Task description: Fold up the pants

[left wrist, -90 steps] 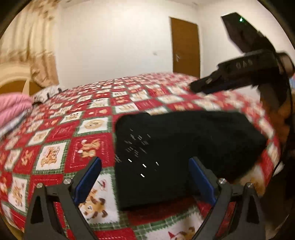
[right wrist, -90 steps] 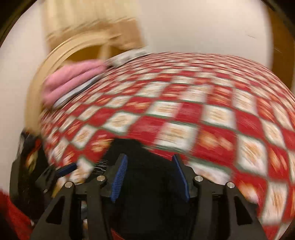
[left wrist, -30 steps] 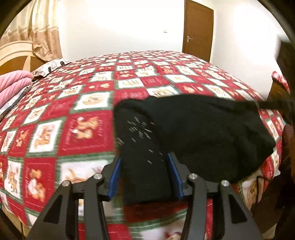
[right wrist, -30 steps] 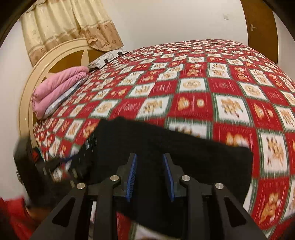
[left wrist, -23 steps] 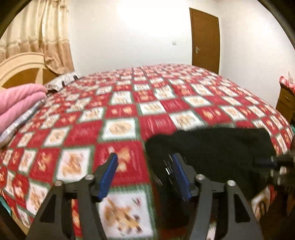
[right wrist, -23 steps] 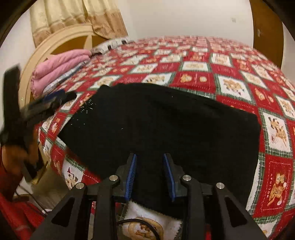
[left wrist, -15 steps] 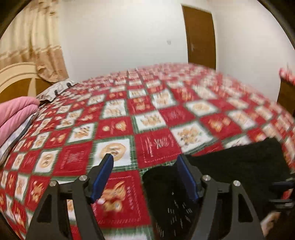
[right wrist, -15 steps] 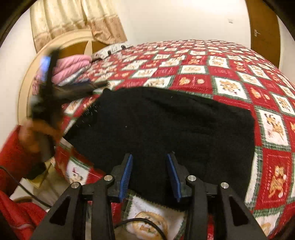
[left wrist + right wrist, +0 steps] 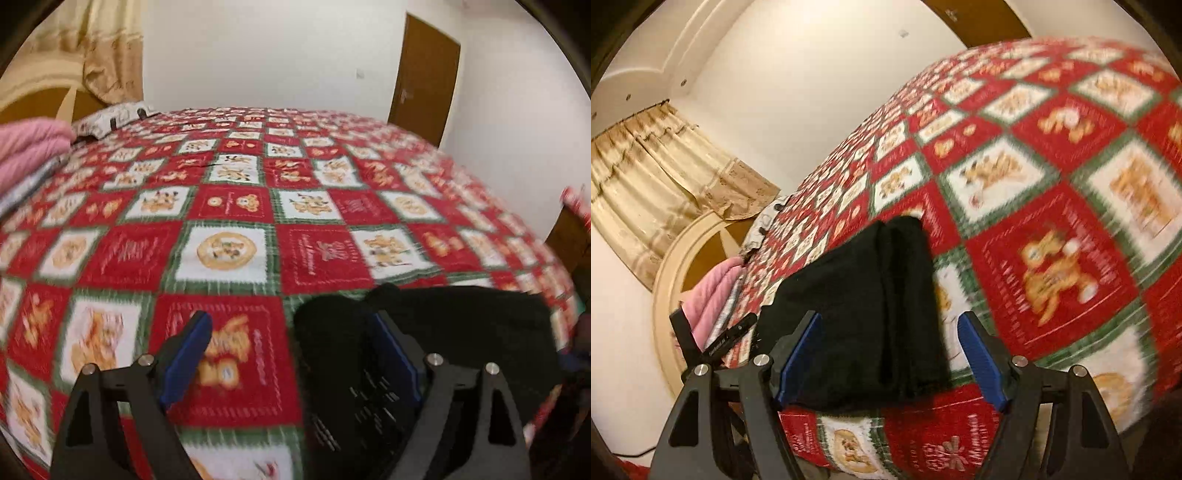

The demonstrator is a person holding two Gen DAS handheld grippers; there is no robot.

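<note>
On the bed: everything of this scene lies here, listed from the largest item down.
Bed (image 9: 229,206): covered by a red, white and green checked quilt; the quilt gives a soft, yielding base with no firm edge to press against.
Pants (image 9: 864,306): black, already folded into a flat packet, lying near the front edge of the bed; in the left wrist view they sit at lower right (image 9: 461,325).
Handling of pants: judged soft, limp and light; layers are likely to slide on each other and sag when lifted. They are not fragile.
Where to take hold: judged best at the near corners of the packet, pinching all layers together, one gripper per corner.
Pink blanket (image 9: 26,147): stacked at the headboard end, well apart from the pants; no obstruction.
Pillow (image 9: 110,118): beside the pink blanket, far from the work area.
Door (image 9: 424,77): brown, in the far wall, beyond the bed.
Left gripper (image 9: 291,354): jaws have just been opening and stand wide; the far-side finger lies over the pants' edge, nothing pinched.
Right gripper (image 9: 890,354): jaws have just been opening; they straddle the near end of the pants, pads clear of the cloth.
Obstructions: none seen between either gripper and the pants.
</note>
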